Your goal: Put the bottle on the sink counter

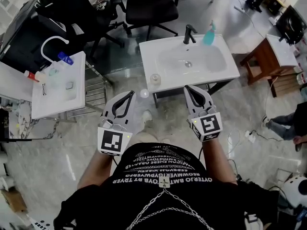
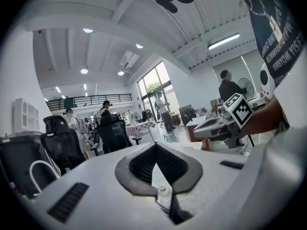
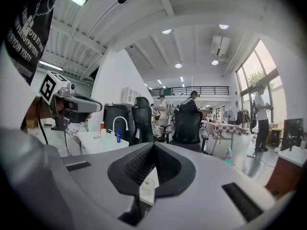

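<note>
In the head view a white sink counter (image 1: 225,75) with a black tap (image 1: 189,33) stands just ahead of me. A teal bottle (image 1: 209,33) is upright at its back edge beside the tap, and it shows small in the right gripper view (image 3: 228,154). A second white counter (image 1: 41,107) at the left carries a blue bottle (image 1: 65,58), also in the right gripper view (image 3: 118,137), and a red-capped bottle (image 1: 31,75). My left gripper (image 1: 130,95) and right gripper (image 1: 187,88) hover side by side before the sink's front edge, both shut and empty.
A clear glass (image 1: 155,79) stands on the sink counter's front left corner. Black office chairs (image 1: 148,6) crowd the space behind the sink. A wooden side table (image 1: 268,56) is at the right. A seated person's leg (image 1: 283,127) and cables lie on the floor at the right.
</note>
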